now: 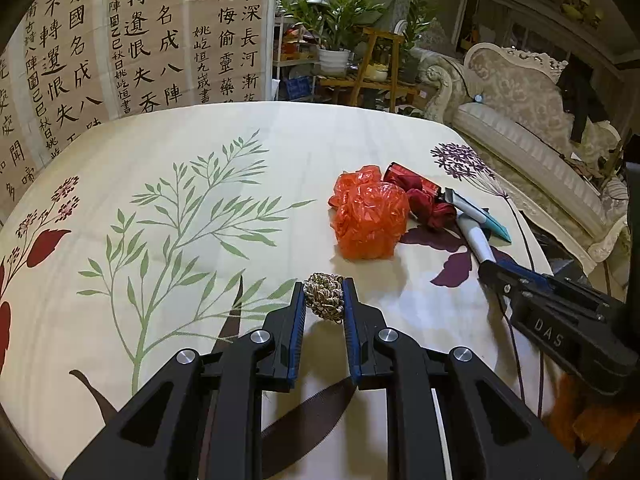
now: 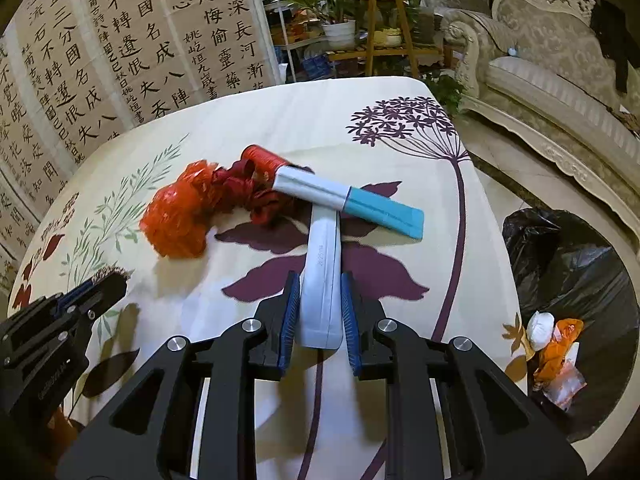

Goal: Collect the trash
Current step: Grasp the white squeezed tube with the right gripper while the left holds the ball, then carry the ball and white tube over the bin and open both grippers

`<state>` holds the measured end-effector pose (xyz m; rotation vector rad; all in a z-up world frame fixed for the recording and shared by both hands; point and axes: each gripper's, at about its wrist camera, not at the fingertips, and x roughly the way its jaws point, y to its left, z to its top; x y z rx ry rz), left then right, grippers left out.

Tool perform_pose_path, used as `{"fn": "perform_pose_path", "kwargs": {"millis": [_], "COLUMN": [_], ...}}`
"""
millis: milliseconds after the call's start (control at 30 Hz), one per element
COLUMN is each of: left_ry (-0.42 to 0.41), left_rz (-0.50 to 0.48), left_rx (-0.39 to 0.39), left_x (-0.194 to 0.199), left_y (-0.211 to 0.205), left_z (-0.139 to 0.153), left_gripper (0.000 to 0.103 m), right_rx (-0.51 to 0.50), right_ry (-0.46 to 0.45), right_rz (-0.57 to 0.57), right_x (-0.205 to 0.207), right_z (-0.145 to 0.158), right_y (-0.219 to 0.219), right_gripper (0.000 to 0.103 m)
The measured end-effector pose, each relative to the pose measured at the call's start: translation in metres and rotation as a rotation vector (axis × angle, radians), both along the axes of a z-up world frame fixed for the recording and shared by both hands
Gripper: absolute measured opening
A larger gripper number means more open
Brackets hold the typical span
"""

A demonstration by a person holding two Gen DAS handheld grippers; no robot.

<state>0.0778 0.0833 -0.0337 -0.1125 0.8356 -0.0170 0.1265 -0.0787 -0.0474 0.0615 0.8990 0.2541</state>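
My left gripper (image 1: 324,286) is shut on a small crumpled gold-and-brown wad (image 1: 325,300) just above the flowered tablecloth (image 1: 160,240). My right gripper (image 2: 320,274) has both blue pads against the sides of a white tube (image 2: 322,300) that lies on the cloth. A second tube, white and teal (image 2: 352,200), lies across the far end of the first. Beyond them sit a crumpled orange plastic bag (image 2: 180,216) and a dark red wrapper (image 2: 256,176). In the left wrist view the right gripper (image 1: 492,270) shows at the right, on the white tube (image 1: 476,240).
On the floor to the right of the table stands an open black trash bag (image 2: 568,272) with a white lump and orange scraps in it. A pale sofa (image 2: 560,80) is behind it. Calligraphy panels (image 1: 120,40) and potted plants (image 1: 340,20) stand past the far table edge.
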Motion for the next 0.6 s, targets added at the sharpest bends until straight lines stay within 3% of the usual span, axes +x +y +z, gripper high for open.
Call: {"fn": "perform_pose_path", "kwargs": {"millis": [600], "left_ry": [-0.039], "left_rz": [-0.006], "left_rx": [0.011], "left_x": [-0.024], "left_y": [-0.004], "left_z": [0.006], "left_gripper": [0.019], "right_rx": [0.032], "right_ry": [-0.04], "right_rz": [-0.011], "right_x": [-0.044], "right_z": [0.014], "right_y": [-0.006], "right_gripper": [0.02]}}
